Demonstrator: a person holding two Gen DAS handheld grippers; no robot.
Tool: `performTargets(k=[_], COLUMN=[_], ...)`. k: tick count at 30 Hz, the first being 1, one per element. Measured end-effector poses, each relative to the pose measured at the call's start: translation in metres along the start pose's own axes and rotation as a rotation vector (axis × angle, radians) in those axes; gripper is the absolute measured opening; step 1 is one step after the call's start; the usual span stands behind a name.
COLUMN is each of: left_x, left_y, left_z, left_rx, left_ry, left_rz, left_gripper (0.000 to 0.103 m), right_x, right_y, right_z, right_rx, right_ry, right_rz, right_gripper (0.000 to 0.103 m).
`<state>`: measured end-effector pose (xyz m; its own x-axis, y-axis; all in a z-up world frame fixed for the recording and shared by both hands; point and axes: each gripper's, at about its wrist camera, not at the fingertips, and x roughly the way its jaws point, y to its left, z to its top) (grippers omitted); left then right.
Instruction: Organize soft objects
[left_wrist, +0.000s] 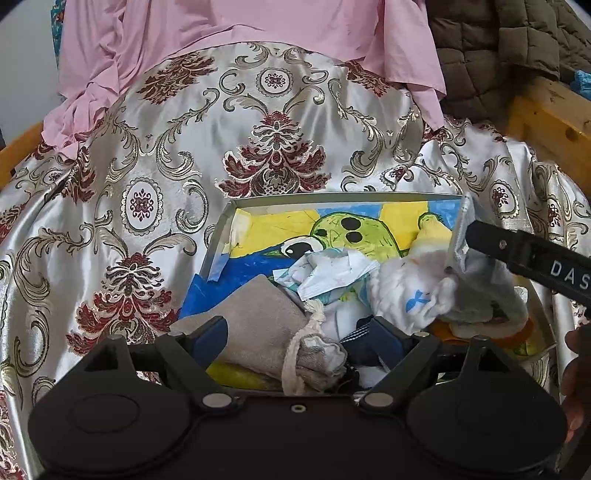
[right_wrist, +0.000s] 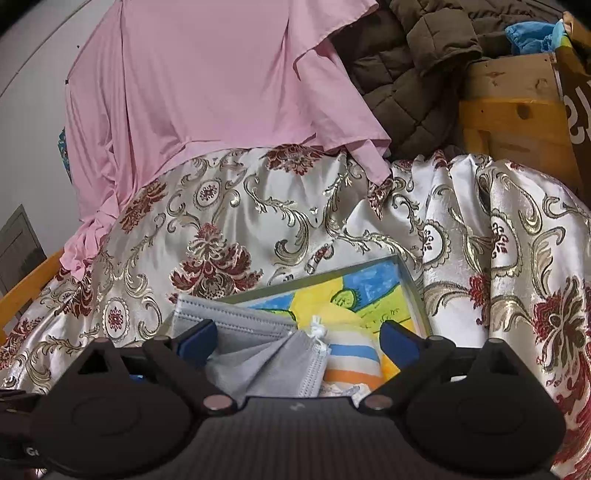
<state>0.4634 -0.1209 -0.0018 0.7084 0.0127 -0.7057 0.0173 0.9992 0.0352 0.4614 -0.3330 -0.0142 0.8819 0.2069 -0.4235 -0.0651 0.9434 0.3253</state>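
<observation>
left gripper (left_wrist: 295, 332): jaws released over drawstring pouch (left_wrist: 258, 325) | right gripper (right_wrist: 295, 338): jaws released, grey face mask (right_wrist: 236, 332) at 11 o'clock | striped sock (right_wrist: 351, 362) only in right view

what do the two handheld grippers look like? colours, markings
Both match: matte black bodies with two round domed housings, silver pivot pins, black linkage arms and blue finger pads. The left gripper and right gripper look identical; white lettering "DAS" shows on the right one's side in the left view.

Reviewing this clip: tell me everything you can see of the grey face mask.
The grey face mask is a pleated, non-woven-looking disposable mask with a stitched edge and a white ear loop bunched at one corner. It lies unfolded and creased, partly over the near edge of the box, beside a striped sock. It sits between the right gripper's open fingers; no pad visibly presses it.
</observation>
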Motion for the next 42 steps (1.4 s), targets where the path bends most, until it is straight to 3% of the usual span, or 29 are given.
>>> performTargets(k=[6,14,30,42], left_x=[-0.002,-0.021,-0.107,-0.171], left_y=[0.002,0.010,0.038,0.058], left_z=[-0.005,-0.013,-0.057,-0.111], left_rx=[-0.026,-0.056,-0.107,-0.167], left_ry=[-0.023,-0.043,-0.155,-0.254], left_rz=[-0.011,-0.019,-0.060,-0.094], left_gripper=[0.085,0.086,0.089,0.094], right_x=[-0.012,-0.032,-0.122,-0.200], right_y=[0.009,0.015,0.011,0.051], right_z=[0.005,0.006,-0.013,-0.053], right_rx=[-0.016,-0.033,-0.027,-0.158], right_ry=[-0.033,-0.038,-0.063,-0.084], right_rz=[0.044,0.036,-0.029,-0.056], right_gripper=[0.099,0.100,0.102,0.103])
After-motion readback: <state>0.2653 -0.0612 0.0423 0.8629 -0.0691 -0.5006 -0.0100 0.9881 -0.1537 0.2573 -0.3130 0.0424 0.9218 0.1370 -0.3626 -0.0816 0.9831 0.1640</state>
